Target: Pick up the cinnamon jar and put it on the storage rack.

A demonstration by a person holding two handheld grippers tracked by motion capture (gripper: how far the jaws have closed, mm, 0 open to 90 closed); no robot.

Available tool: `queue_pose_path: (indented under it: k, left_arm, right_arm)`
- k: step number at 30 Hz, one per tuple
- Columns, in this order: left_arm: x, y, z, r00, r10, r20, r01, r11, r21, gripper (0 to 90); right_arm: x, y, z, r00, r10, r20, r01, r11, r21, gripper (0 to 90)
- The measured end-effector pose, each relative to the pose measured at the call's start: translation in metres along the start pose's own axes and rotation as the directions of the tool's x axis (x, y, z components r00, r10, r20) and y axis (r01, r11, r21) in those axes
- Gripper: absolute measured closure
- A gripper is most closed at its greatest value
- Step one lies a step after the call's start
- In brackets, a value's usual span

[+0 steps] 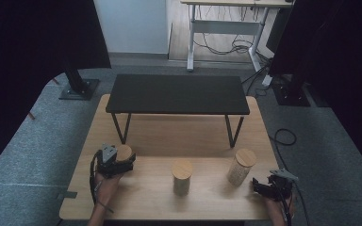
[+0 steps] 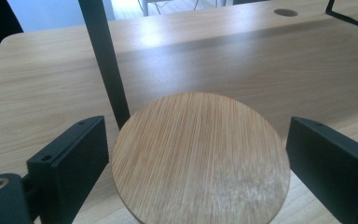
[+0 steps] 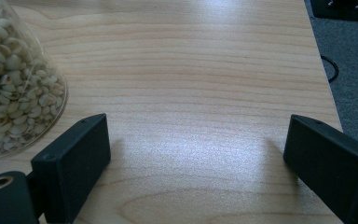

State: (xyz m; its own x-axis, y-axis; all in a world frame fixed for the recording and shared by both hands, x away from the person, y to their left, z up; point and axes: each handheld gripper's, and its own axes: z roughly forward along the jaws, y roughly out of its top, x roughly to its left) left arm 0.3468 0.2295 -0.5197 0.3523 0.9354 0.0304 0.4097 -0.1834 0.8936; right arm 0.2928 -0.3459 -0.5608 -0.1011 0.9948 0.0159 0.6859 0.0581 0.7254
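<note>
Three jars with round bamboo lids stand in a row on the wooden table (image 1: 160, 136). The left jar (image 1: 124, 151) sits between the jaws of my left gripper (image 1: 122, 162); its lid (image 2: 200, 158) lies between the two jaws with a small gap on each side, so my left gripper (image 2: 198, 163) is open around it. The middle jar (image 1: 182, 176) stands alone. The right jar (image 1: 240, 165) holds pale beans (image 3: 14, 84). My right gripper (image 1: 260, 187) rests low on the table just right of that jar, and in its own view my right gripper (image 3: 198, 154) is open on bare wood.
A low black shelf (image 1: 176, 93) on thin legs spans the back half of the table; one leg (image 2: 107, 65) stands just behind the left jar. The table's right edge and grey carpet (image 3: 349, 60) lie close to my right gripper. A desk with cables stands farther back (image 1: 226, 28).
</note>
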Motion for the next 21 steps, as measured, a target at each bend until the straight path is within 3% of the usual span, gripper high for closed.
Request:
queue_pose_path:
  k: [21]
  left_arm:
    - [0.0004,-0.0087,0.0052,0.9999,0.011,-0.004,-0.010,0.9992,0.038,19.0]
  right_arm:
    - [0.0000,0.0000,0.0000,1.0000,0.000,0.000,0.000,1.000,0.000,6.8]
